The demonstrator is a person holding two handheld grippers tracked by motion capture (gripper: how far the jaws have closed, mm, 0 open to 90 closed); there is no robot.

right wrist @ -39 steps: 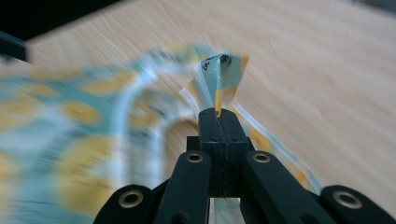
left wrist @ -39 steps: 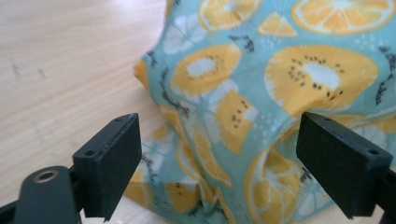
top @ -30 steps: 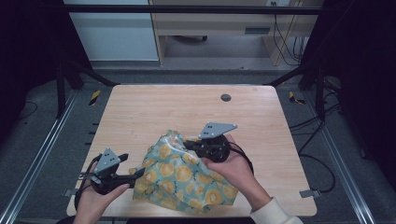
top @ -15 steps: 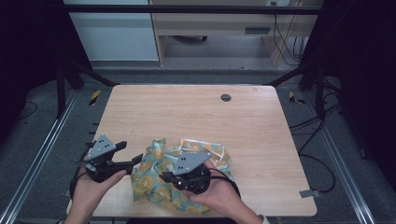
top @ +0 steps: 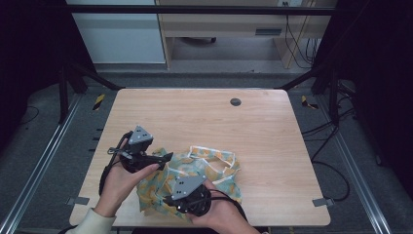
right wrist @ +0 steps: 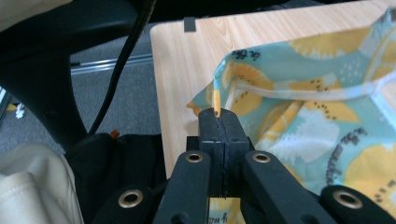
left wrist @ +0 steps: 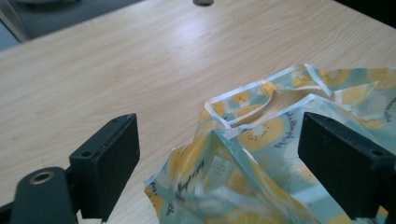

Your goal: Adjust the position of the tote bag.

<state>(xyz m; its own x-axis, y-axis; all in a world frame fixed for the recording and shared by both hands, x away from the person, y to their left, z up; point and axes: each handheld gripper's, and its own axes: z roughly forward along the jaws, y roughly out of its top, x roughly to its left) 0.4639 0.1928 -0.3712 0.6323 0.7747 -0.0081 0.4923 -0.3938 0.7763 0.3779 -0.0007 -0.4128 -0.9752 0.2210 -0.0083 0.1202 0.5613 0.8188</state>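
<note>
A teal cloth bag printed with yellow fruit slices [top: 214, 168] lies crumpled near the table's front edge, its white-trimmed opening turned to the far side. My left gripper [top: 164, 160] hovers at the bag's left side. In the left gripper view the left gripper [left wrist: 229, 163] is open, its jaws set wide on either side of a raised fold of the bag [left wrist: 261, 140] and touching nothing. My right gripper [top: 169, 200] is at the bag's near edge. In the right gripper view the right gripper [right wrist: 218, 116] is shut on a hem of the bag [right wrist: 303, 116].
The wooden table [top: 195, 117] has a round grommet hole [top: 235, 102] at its far middle. Metal brackets [top: 78, 200] sit at the near corners. The near-left table corner and the grey floor show in the right gripper view. Cables trail from both grippers.
The right gripper has come from the bag's far side to its near edge, dragging the cloth over so that it bunched up. The left gripper has moved right and away from me.
</note>
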